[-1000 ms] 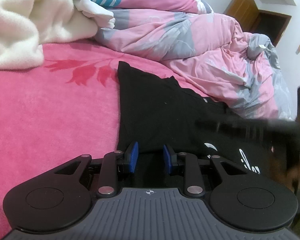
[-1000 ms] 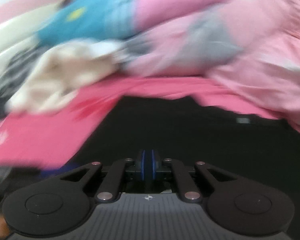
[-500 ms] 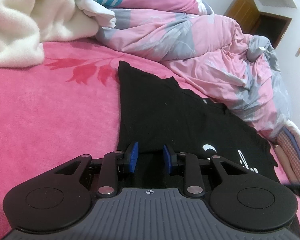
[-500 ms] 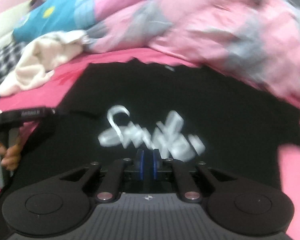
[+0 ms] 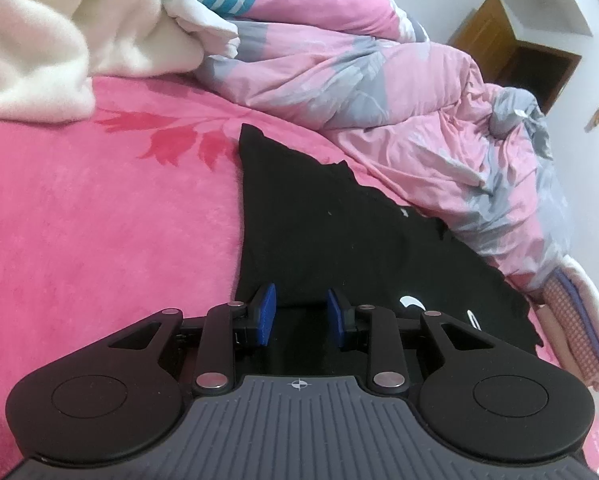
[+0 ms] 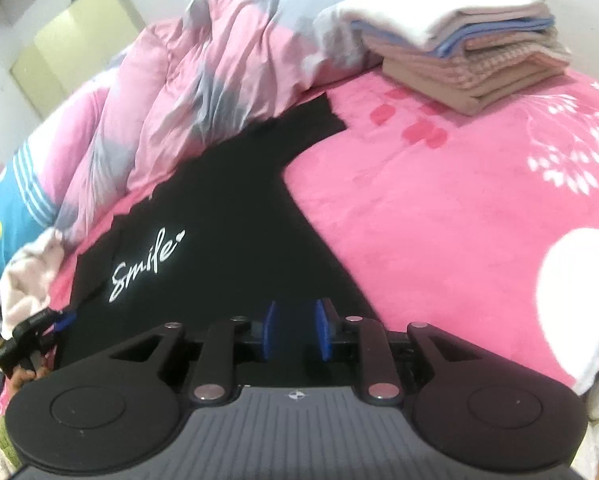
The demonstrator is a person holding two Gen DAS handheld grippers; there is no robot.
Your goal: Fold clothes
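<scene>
Now that the right gripper point(image 6: 295, 330) has swung across from the middle of the black T-shirt point(image 6: 235, 240) to its edge by the folded stack point(image 6: 467, 44), its fingers, pinched together a second ago, are opening with only blurred dark cloth visible between them, so I judge it is setting up a fresh grasp for the next fold. The left gripper point(image 5: 301, 312) has stayed put, fingers partly spread and pinching nothing; the shirt lies flat on the pink bed point(image 5: 99, 220), stretching ahead of and beneath both pairs.
</scene>
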